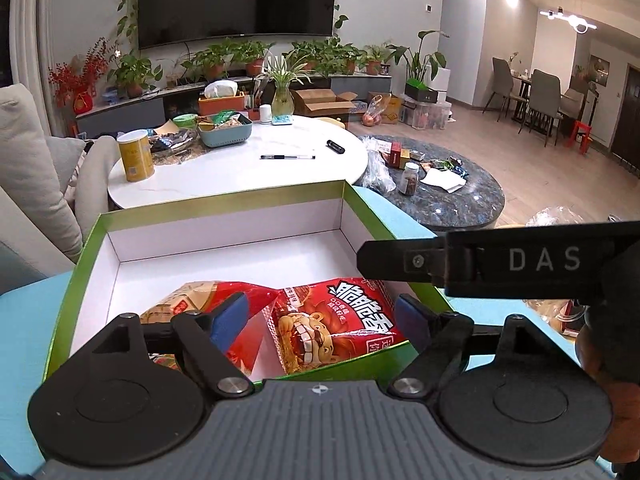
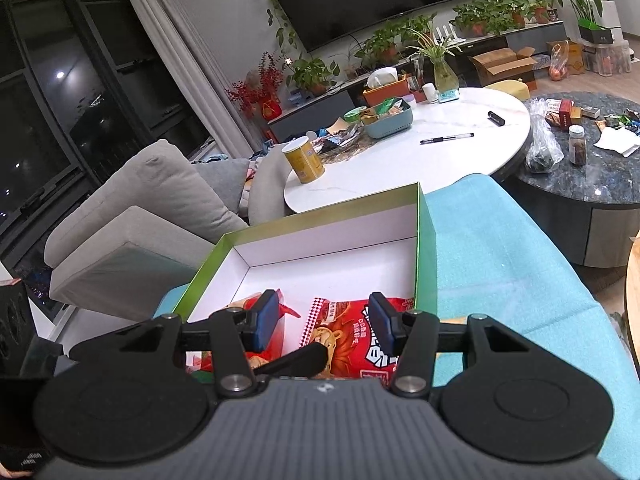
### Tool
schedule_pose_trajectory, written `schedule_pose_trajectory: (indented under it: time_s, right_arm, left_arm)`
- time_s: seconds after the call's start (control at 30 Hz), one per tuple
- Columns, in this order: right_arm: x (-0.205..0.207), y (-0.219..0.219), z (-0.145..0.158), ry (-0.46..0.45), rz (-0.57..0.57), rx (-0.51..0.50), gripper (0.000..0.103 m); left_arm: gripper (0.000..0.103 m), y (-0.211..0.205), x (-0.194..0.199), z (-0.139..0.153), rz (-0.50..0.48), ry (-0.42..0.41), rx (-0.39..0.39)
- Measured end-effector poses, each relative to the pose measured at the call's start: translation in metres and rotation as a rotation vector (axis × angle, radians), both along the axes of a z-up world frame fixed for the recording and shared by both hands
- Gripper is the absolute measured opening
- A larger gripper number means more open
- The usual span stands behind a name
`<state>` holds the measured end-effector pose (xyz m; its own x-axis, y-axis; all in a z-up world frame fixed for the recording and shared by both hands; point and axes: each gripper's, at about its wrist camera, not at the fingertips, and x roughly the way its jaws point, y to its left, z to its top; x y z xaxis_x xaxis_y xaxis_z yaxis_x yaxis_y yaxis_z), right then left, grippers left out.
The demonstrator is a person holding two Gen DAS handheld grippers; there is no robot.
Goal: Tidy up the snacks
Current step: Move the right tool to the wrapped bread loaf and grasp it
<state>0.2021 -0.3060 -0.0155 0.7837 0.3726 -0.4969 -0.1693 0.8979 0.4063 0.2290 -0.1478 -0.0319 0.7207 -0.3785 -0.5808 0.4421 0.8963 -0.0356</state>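
left gripper (image 1: 320, 312): jaws gaped wide over the red snack bag (image 1: 340, 328) in the box (image 1: 224, 220), gripping nothing
right gripper (image 2: 326, 322): hung part open, empty

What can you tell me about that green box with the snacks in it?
The green box is an open, lidless, shallow rectangular tray that looks like cardboard: bright green outside and on the rim, plain white inside. It rests flat on a light blue cloth, near a round white table. Red snack bags lie at its near end; the far half is bare.
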Motion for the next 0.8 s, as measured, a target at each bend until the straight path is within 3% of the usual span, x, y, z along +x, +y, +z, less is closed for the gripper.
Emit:
schedule_pose_trajectory:
  time_s: [0.5,0.8]
  right_arm:
    - [-0.032,0.003,0.007,0.001,0.003,-0.041,0.05]
    - [-0.048,0.008,-0.013,0.083,-0.006,-0.071,0.05]
  left_arm:
    - [0.081,0.029,-0.038,0.004,0.042,-0.021,0.002]
    - [0.081,0.05,-0.052,-0.022,0.087,0.075,-0.039]
